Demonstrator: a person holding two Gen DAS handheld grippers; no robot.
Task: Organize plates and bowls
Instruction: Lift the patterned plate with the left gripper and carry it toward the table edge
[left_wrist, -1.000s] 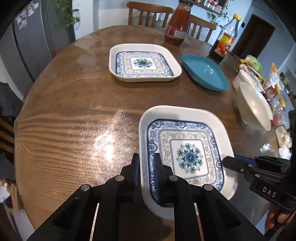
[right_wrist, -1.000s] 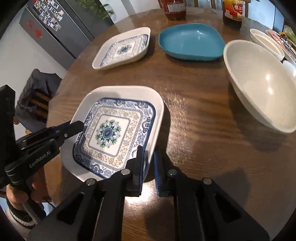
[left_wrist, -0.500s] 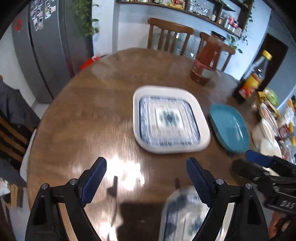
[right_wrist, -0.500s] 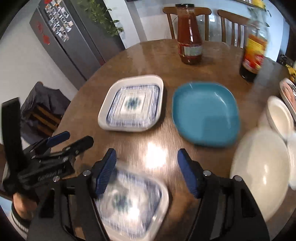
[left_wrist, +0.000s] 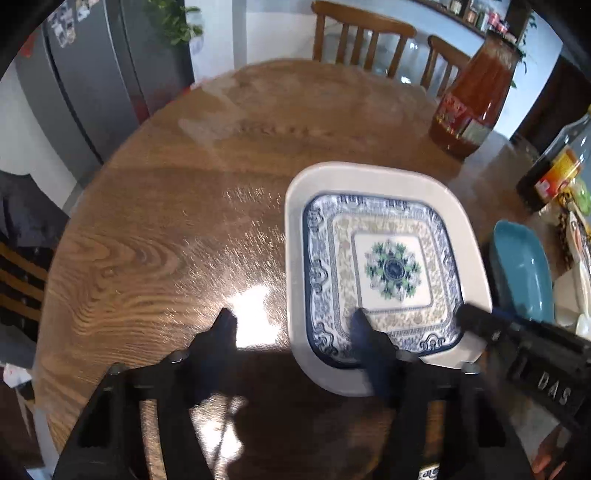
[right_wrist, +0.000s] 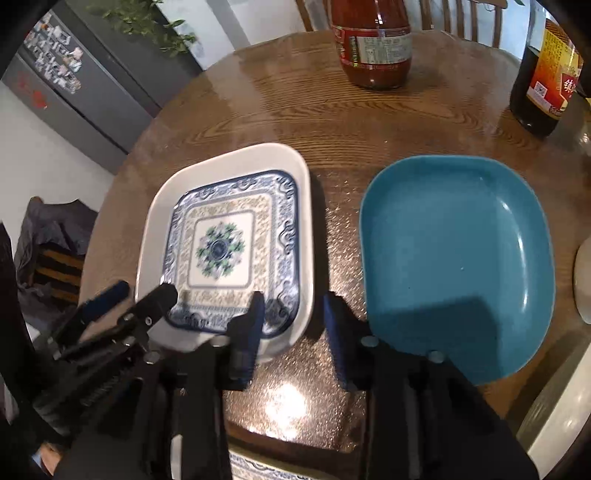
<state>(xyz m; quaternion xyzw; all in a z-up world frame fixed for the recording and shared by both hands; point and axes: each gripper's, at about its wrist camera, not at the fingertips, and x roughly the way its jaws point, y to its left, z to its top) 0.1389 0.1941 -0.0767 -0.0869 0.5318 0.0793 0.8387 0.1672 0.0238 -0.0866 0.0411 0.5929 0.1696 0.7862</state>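
Both grippers hanging around the patterned plate

Left gripper and right gripper jaws spread, straddling its near rim — plate sits mid-frame on the worktop, teal plate just right.

Bare table left of patterned plate
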